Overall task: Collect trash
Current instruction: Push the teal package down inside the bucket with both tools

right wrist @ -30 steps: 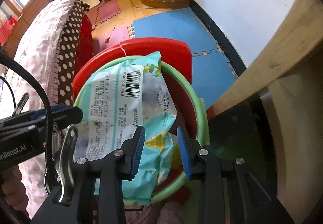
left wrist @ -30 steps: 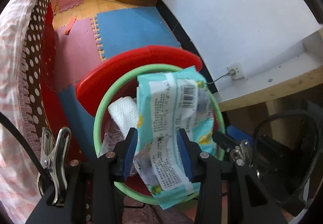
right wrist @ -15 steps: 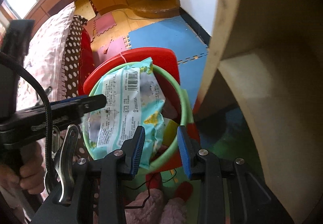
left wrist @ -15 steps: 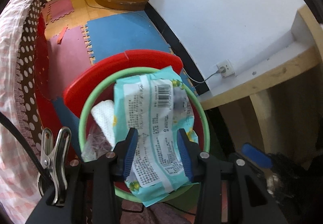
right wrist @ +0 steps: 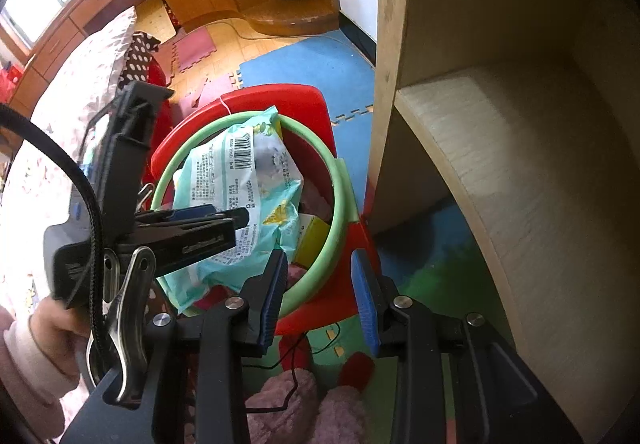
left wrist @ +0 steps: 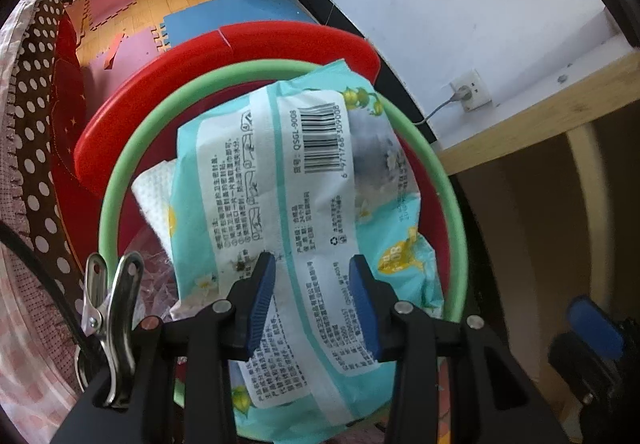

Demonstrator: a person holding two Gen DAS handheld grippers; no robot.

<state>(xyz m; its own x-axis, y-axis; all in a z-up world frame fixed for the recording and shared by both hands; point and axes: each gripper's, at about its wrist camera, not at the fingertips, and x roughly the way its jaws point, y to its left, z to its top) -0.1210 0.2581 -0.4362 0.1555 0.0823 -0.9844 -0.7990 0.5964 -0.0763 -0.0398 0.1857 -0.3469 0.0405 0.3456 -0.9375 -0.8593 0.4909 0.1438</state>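
Observation:
A teal wipes packet [left wrist: 304, 212] lies slanted across the mouth of a red bin with a green rim [left wrist: 120, 180]. My left gripper [left wrist: 312, 272] points straight down just over the packet's lower half. It is open: the packet is wider than the gap and passes under both blue pads. From the right wrist view the packet [right wrist: 240, 180] sits in the bin [right wrist: 340, 196] with the left gripper [right wrist: 236, 218] over it. My right gripper [right wrist: 318, 264] is open and holds nothing, above the bin's near right rim. White paper towel [left wrist: 154, 196] and a yellow box [right wrist: 312, 240] lie inside.
A wooden shelf unit [right wrist: 500, 164] stands close on the right of the bin. A bed with pink sheet [left wrist: 24, 324] and polka-dot cloth [left wrist: 36, 148] runs along the left. Foam mats [right wrist: 312, 60] cover the floor. A hand [right wrist: 52, 324] holds the left gripper. Pink slippers [right wrist: 288, 404] are below.
The left gripper has come down closer to the packet, which looks larger. The right gripper has drawn away to the right, off the packet and toward the wooden shelf.

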